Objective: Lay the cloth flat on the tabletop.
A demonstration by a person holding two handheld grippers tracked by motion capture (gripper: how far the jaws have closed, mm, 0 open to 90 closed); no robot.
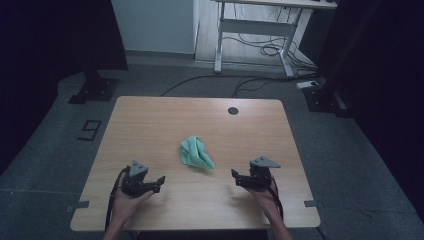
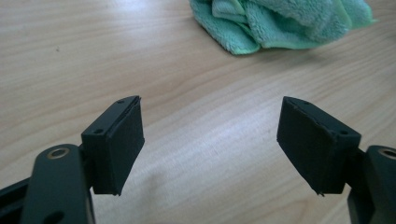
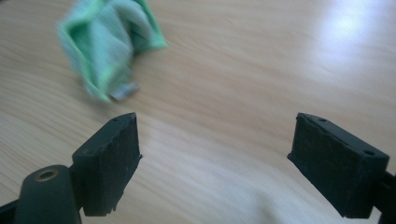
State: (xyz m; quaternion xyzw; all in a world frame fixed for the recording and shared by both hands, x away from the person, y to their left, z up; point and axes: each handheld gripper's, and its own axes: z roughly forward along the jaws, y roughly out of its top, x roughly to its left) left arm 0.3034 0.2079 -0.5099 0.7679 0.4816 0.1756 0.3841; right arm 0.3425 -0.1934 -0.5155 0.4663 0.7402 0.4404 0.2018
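Observation:
A crumpled mint-green cloth (image 1: 196, 152) lies near the middle of the wooden table (image 1: 150, 125). In the high view my left gripper (image 1: 159, 183) is held low at the front left, its jaws pointing right, a short way from the cloth. On the front right sits my right gripper (image 1: 236, 176), its jaws pointing left toward the cloth. Both stand open with bare wood between the pads. The left gripper view has the cloth (image 2: 280, 21) at the top, beyond the left gripper (image 2: 210, 140). The right gripper view has the cloth (image 3: 109, 44) at upper left, ahead of the right gripper (image 3: 215, 161).
A round dark grommet hole (image 1: 233, 110) sits near the table's far edge. Beyond the table are a white desk frame (image 1: 260, 30), loose cables (image 1: 250, 80) on the floor and dark stand bases (image 1: 95, 87) at both sides.

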